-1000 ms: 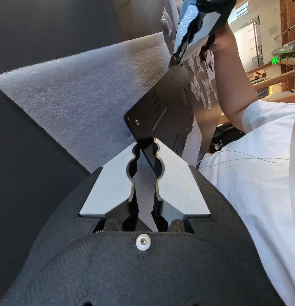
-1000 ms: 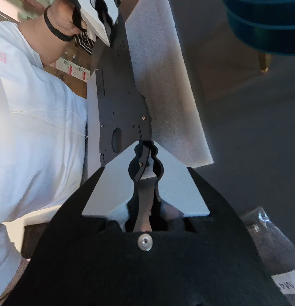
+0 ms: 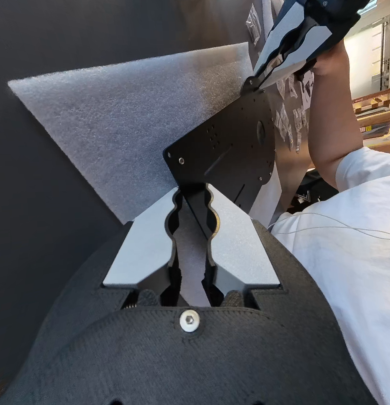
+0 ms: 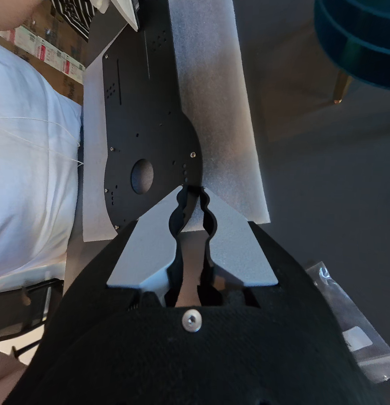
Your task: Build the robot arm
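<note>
I see a dark grey work surface [image 4: 321,197] under me, a teal upholstered seat [image 4: 360,41] on a brass-coloured leg [image 4: 340,89] at its far side, stacked cardboard boxes [image 4: 58,72], and bright daylight over wooden shelving [image 3: 373,109] in the room beyond.
</note>
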`<move>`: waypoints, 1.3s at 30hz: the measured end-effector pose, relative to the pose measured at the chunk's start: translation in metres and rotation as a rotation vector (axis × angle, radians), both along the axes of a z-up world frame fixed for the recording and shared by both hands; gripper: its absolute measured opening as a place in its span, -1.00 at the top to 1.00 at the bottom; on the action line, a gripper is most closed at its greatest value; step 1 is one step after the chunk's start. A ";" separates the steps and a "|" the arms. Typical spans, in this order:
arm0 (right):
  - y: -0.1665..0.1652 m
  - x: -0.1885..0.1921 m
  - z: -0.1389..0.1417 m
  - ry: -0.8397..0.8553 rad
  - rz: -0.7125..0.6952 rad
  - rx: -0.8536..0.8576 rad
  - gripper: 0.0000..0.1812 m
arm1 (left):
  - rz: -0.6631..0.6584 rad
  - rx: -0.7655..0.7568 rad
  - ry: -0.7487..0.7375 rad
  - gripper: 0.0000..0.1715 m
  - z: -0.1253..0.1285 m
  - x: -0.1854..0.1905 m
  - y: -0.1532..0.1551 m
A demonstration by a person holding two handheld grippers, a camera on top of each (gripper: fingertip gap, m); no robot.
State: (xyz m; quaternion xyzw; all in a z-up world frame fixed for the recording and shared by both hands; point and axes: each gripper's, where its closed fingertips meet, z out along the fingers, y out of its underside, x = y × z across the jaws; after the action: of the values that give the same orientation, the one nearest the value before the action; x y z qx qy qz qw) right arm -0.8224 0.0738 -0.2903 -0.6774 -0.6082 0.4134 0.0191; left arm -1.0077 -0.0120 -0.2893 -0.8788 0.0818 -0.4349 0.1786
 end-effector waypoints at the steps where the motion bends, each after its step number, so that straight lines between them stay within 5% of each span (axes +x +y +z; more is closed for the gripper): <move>1: 0.000 0.000 -0.001 -0.003 -0.005 -0.007 0.90 | 0.001 -0.003 -0.003 0.79 0.000 0.000 0.000; 39: 0.009 0.002 -0.001 0.117 -0.048 0.111 1.00 | 0.046 -0.078 0.046 0.69 0.001 0.000 0.001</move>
State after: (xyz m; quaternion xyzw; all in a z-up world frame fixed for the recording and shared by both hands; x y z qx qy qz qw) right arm -0.8204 0.0831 -0.2909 -0.6644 -0.6115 0.4175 0.1022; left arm -1.0079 -0.0108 -0.2888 -0.8964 0.0483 -0.4134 0.1523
